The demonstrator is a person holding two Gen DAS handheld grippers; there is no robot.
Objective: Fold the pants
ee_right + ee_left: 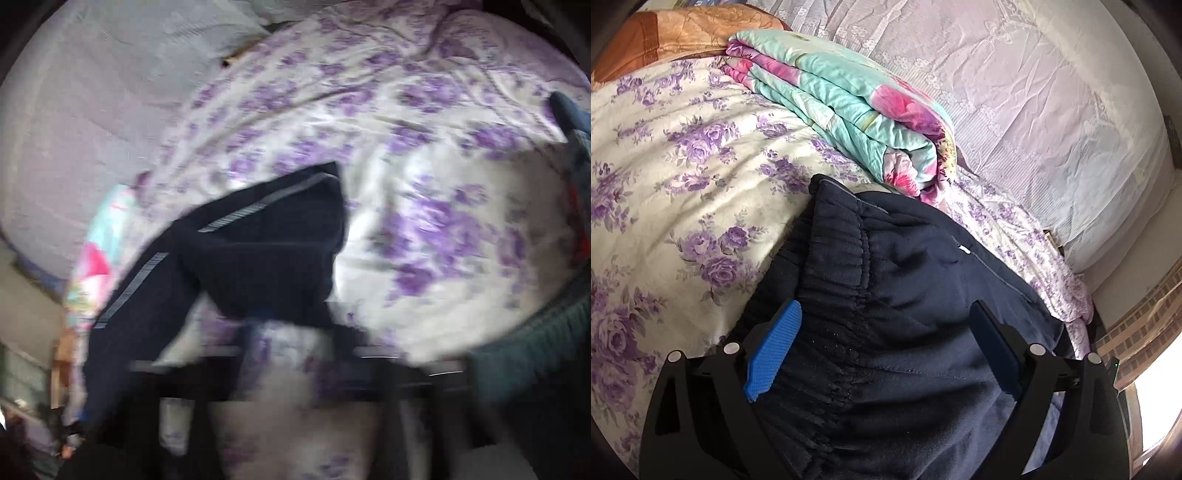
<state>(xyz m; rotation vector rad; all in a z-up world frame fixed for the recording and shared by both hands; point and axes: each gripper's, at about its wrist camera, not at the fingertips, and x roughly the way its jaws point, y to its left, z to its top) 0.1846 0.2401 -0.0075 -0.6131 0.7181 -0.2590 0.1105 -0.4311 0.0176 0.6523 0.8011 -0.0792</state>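
Pants (905,295) on floral sheet (683,184) | folded quilt (849,110) beside | right view blurred

My left wrist camera looks forward and down, very near the dark pants (905,295), toward the folded quilt (849,110). My right wrist camera is blurred and looks down from farther. Both views share the pants and the purple floral bedsheet (683,166).
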